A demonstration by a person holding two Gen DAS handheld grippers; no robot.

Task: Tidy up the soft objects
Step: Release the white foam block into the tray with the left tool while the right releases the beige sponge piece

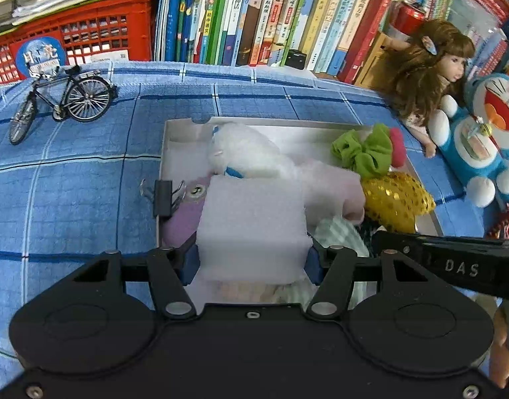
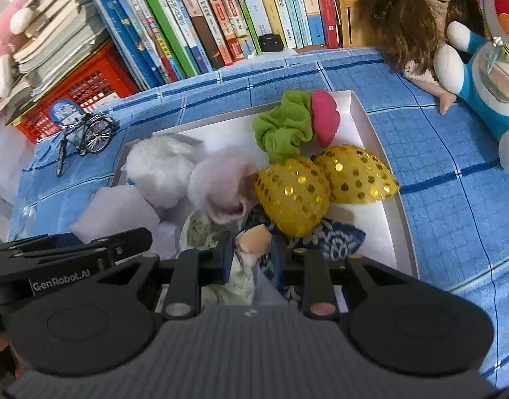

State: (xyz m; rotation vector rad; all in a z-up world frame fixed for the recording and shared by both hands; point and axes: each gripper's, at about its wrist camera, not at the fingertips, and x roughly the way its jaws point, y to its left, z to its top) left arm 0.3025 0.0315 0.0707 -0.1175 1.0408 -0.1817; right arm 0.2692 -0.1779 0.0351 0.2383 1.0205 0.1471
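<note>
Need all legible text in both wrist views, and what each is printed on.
"DAS" – on the right claw's black arm, seen from the left wrist.
"GenRobot.AI" – on the left claw's black arm, seen from the right wrist.
Book spines: Chinese titles, too small and blurred to read.
Round blue sticker on the red crate: characters blurred, unreadable.

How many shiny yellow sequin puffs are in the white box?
2. One yellow sequined puff sits mid-box, leaning over the blue patterned cloth; the other yellow sequined puff lies just right of it, by the white box's right wall. More could hide under the pile.
</note>
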